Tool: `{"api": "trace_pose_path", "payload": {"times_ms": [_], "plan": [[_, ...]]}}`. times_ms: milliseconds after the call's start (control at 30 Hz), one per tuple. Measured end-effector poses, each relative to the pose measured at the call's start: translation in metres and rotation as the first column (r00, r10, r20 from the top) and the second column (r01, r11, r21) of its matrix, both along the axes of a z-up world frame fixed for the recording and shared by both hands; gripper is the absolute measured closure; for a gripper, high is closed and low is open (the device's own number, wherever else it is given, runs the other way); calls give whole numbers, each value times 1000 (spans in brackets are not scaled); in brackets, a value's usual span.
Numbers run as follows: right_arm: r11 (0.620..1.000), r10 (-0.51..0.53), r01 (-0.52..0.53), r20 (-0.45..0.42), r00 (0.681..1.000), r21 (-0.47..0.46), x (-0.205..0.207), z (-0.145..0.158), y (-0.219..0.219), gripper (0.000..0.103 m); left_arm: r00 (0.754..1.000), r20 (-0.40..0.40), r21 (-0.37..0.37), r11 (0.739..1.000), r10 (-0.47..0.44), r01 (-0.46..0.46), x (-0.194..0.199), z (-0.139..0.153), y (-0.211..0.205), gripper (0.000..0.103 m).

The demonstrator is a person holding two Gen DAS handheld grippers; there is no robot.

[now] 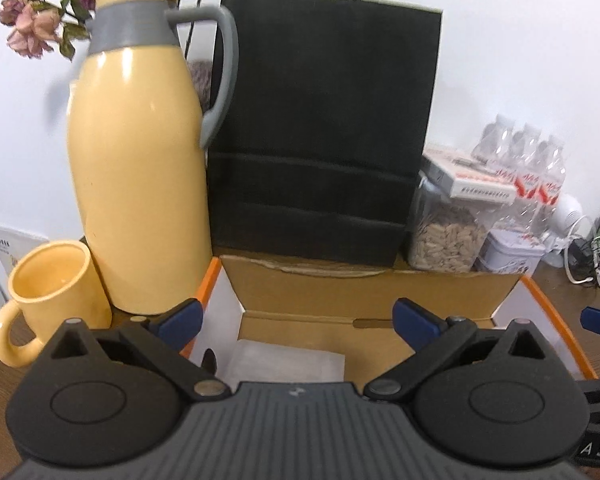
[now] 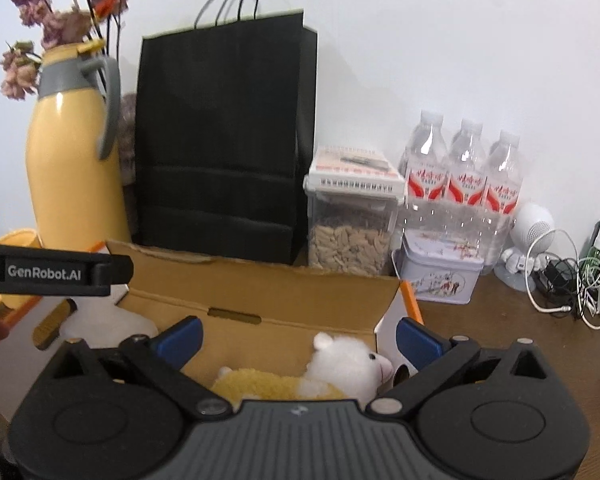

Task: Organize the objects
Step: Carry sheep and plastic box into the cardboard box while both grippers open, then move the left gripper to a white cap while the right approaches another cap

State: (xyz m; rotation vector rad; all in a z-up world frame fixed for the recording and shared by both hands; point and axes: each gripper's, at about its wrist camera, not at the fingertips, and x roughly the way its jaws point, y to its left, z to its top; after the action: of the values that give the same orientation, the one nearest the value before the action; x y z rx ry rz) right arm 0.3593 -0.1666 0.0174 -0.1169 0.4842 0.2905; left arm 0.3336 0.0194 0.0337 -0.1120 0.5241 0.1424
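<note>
An open cardboard box (image 1: 364, 292) (image 2: 260, 292) with orange-edged flaps lies in front of both grippers. In the left wrist view my left gripper (image 1: 298, 318) hangs open over the box, above a pale folded sheet (image 1: 288, 362) on its floor, with nothing between the blue fingertips. In the right wrist view my right gripper (image 2: 300, 338) is open too; a plush sheep (image 2: 340, 368), white head and yellow body, lies in the box just below and between the jaws, not pinched. The left gripper's black body (image 2: 56, 272) reaches in from the left.
A yellow thermos jug (image 1: 140, 168) and yellow mug (image 1: 48, 292) stand left of the box; a black paper bag (image 1: 324, 132) stands behind it. To the right are a seed jar (image 2: 350, 240), water bottles (image 2: 464, 176), a tin (image 2: 440, 276) and tangled cables (image 2: 572, 284).
</note>
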Motion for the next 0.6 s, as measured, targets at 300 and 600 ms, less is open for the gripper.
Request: {"api": "trace_pose_path", "payload": {"times_ms": [300,600], "plan": [[998,45,-50,132,990,32,-50,27,-19,0,987,155,16,999,-50,48,-59,30,5,0],[998,55,-58,157,986,20,-106,20,-47,0,985,157,39,997,-75,69,-113,19,15,0]]}}
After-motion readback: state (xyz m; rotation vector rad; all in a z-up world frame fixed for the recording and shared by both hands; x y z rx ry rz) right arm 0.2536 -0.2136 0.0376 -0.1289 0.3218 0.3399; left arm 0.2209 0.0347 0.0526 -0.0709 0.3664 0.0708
